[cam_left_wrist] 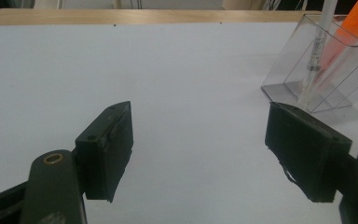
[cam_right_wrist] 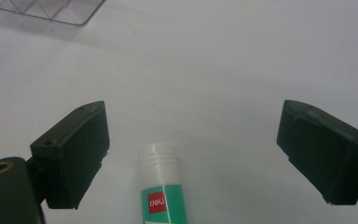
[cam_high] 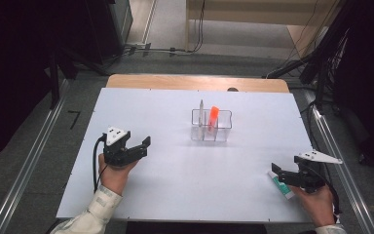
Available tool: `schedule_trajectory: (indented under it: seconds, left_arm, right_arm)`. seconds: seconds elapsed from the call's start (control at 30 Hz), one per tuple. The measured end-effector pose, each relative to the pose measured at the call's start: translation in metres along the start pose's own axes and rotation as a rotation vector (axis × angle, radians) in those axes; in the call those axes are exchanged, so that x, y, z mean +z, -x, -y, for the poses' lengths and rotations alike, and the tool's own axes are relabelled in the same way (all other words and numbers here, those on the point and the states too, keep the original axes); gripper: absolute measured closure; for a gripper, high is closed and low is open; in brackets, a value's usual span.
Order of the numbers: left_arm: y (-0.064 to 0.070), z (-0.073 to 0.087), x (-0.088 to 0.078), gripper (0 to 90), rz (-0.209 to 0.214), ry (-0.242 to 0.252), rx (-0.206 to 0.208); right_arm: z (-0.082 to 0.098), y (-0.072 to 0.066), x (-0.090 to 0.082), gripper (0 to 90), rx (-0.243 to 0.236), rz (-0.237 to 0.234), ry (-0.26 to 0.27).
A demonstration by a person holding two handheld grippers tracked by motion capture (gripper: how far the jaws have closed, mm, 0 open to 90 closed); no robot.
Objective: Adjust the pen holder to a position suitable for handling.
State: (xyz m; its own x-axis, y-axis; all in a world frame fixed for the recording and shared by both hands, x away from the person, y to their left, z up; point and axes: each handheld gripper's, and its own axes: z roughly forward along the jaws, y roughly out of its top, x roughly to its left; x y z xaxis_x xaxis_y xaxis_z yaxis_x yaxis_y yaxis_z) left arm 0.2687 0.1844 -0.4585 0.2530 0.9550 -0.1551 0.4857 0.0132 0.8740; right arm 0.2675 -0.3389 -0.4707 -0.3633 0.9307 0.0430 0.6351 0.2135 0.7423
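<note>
The right gripper [cam_right_wrist: 193, 154] stands with its jaws wide apart and gripping nothing; the glue stick [cam_right_wrist: 161, 186] lies flat on the tabletop [cam_high: 175, 170] between them, its white ribbed end pointing away from the hand and neither pad touching it. In the high view the right gripper [cam_high: 278, 174] and the glue stick [cam_high: 282, 187] sit near the tabletop's right edge, close to the near right corner. The stick's green and white label with a red mark faces up.

Step in hand, as judged: closing on the glue stick to lift it. To do this well, the gripper should come forward and down until the pads flank the labelled barrel rather than the narrower ribbed end, with the stick centred in the gap, since a round barrel may roll or squirt out of an off-centre pinch. The jaws should close squarely across the barrel's axis, and the stick should be lifted clear only once it is firmly held.

The clear divided organiser [cam_high: 211, 126] stands upright well apart from the stick, toward the middle of the tabletop and its far edge. It holds an orange marker [cam_high: 214, 117] and a slim white pen [cam_high: 201, 113], both leaning in its compartments.

The left gripper [cam_high: 142, 145] rests near the left edge, its jaws also wide open and empty, aimed toward the organiser.
</note>
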Motion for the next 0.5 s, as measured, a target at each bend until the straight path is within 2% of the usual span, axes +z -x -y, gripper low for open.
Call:
schedule_trajectory:
  seconds: [0.5]
  left_arm:
    - [-0.0009,0.0006,0.0013,23.7,0.001,-0.005,-0.002]
  right_arm:
    - [0.0012,0.0003,-0.0010,8.0,-0.002,0.001,-0.004]
